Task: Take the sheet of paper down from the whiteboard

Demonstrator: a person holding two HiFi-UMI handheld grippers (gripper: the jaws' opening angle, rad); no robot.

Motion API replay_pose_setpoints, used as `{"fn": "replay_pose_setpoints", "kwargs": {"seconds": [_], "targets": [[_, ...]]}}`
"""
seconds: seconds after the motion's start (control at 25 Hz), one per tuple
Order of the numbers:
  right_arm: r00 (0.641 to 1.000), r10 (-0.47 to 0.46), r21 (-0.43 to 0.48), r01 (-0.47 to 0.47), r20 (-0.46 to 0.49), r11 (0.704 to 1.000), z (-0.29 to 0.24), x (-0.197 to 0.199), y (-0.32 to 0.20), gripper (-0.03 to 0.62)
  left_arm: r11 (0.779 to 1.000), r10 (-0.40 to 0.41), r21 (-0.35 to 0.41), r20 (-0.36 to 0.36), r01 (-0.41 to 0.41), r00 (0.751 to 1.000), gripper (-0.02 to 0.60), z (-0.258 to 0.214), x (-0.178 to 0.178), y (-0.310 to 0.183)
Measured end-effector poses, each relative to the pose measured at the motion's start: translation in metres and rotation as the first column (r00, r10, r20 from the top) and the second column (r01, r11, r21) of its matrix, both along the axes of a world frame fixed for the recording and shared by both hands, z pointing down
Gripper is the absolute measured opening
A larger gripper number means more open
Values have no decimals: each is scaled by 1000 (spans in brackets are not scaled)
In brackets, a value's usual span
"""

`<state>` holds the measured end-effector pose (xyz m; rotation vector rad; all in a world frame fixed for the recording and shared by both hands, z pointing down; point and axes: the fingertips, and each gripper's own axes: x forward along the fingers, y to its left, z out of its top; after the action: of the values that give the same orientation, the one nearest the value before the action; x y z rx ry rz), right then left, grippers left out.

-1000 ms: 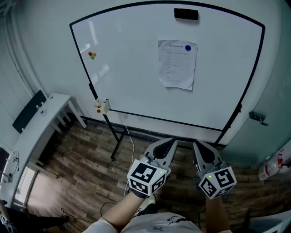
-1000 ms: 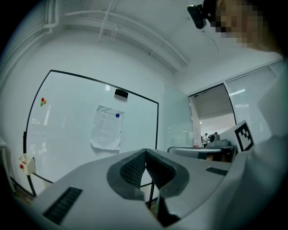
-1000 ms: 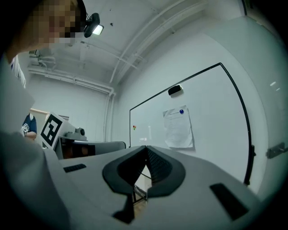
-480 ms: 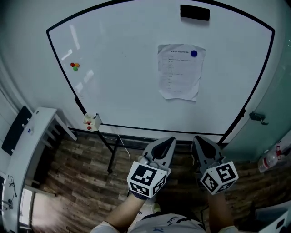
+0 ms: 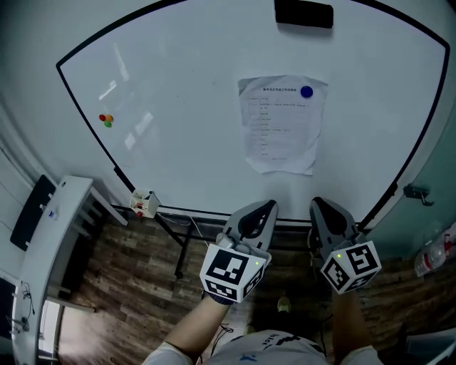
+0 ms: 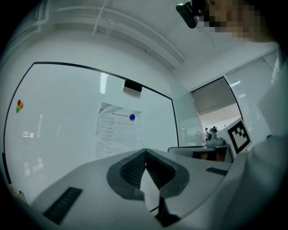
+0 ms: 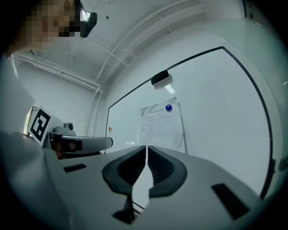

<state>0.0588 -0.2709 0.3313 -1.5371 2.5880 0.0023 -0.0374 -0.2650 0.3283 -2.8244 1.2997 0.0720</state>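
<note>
At the far left the narrow white worktop (image 5: 53, 228) had slipped toward the edge of your view, and the whiteboard (image 5: 185, 85) had grown to fill most of it. Within the last second you had closed in on the board, both arms carried forward with you. On its glossy, light-streaked surface a small cluster of red, orange and green magnets (image 5: 106, 120) sat far left. A small boxy holder (image 5: 144, 204) hung at the lower corner of the thin black frame, above the wood-plank floor (image 5: 128, 278).

Your left hand-held gripper (image 5: 268, 206) pointed at the board, its ribbed dark pads pressed together with nothing between them. Above it the sheet of paper (image 5: 281, 128) was still up on the board. It was a thin printed page, slightly rumpled, pinned only by a round blue magnet (image 5: 306, 92) near its upper right corner. A black block-shaped eraser (image 5: 303, 13) clung to the board higher up. Your right hand-held gripper (image 5: 318, 204) was likewise closed on nothing, its tips below the sheet and not touching it.

I judged the approach nearly finished and the removal not begun: the jaws would have to part before either could take the magnet or the paper's edge. A clear bottle (image 5: 431, 260) showed low at the far right.
</note>
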Motion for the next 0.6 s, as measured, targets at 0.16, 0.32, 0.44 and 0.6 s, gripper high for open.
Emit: {"fn": "replay_pose_setpoints", "kwargs": {"seconds": [0.16, 0.32, 0.44, 0.6], "targets": [[1000, -10, 40, 11, -9, 999, -13, 22, -48, 14, 998, -35, 49, 47, 33, 998, 12, -19, 28, -46], [999, -41, 70, 43, -32, 997, -22, 41, -91, 14, 986, -95, 148, 90, 82, 991, 12, -49, 54, -85], [996, -80, 76, 83, -36, 994, -24, 48, -121, 15, 965, -176, 217, 119, 147, 977, 14, -69, 62, -109], [996, -90, 96, 91, -22, 991, -34, 56, -149, 41, 942, -240, 286, 197, 178, 951, 15, -88, 76, -134]]}}
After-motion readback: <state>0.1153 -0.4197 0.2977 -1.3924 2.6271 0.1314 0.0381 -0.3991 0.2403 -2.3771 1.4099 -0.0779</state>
